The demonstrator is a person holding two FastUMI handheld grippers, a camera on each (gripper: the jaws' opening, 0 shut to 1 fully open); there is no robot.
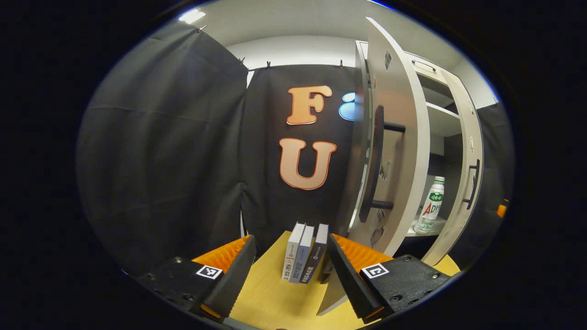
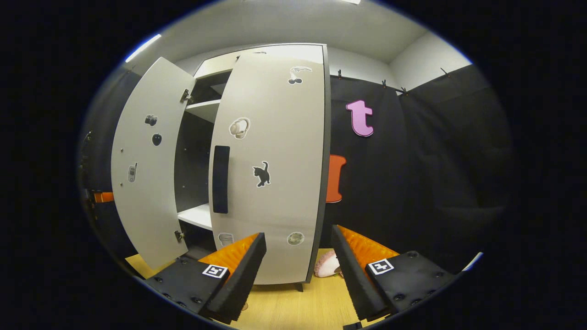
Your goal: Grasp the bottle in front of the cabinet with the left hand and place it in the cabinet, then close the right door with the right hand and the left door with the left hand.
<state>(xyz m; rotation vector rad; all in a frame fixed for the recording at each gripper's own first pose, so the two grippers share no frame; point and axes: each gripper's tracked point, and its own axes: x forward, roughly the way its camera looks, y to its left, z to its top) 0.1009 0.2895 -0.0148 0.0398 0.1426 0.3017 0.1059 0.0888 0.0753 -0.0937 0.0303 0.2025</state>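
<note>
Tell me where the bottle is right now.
In the left gripper view the bottle stands upright on a shelf inside the cabinet, at the right of the picture, seen through the gap between the two open doors.

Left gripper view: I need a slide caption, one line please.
Open left gripper faces three books; bottle stands on cabinet shelf.

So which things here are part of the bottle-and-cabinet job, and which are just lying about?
Part of the job:
bottle, standing on a shelf inside the cabinet
left door, open
right door, nearly shut
left gripper and right gripper, both open and empty

Just lying about:
three books upright on the table
pink thing beside the cabinet
</note>
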